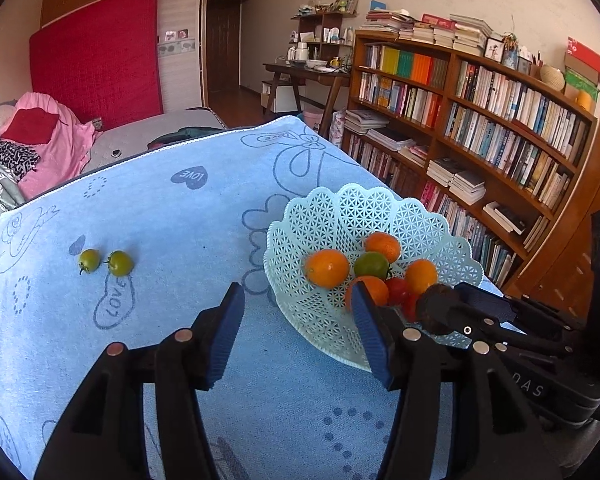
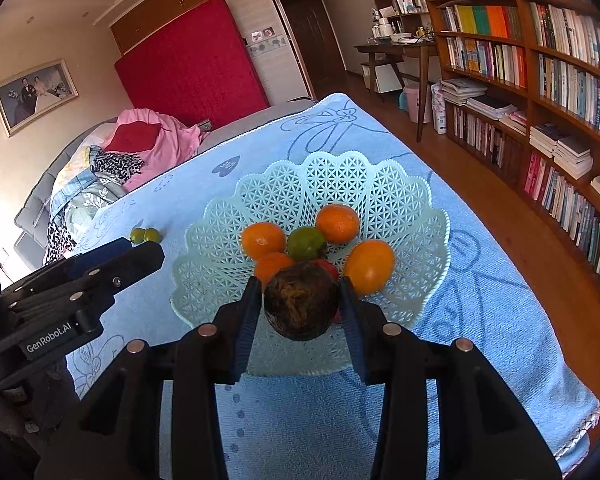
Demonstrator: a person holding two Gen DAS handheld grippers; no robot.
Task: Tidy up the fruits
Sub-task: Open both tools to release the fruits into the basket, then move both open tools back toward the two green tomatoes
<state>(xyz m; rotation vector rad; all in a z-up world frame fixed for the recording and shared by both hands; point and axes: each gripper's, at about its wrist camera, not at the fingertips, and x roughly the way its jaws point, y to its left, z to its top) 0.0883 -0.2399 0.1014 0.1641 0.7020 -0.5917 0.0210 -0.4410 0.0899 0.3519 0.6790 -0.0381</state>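
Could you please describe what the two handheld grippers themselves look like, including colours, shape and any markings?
Both are black plastic. The left gripper and right gripper each have two long fingers faced with ribbed blue pads, and round silver fasteners on the linkages. White lettering on the left gripper's side reads GenRobot.AI. No cables or sleeves show.

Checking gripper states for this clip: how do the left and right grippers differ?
The left gripper is open and empty above the blue cloth; the right gripper is shut on a dark brown wrinkled fruit above the pale green lattice basket. Both have black bodies and blue pads.
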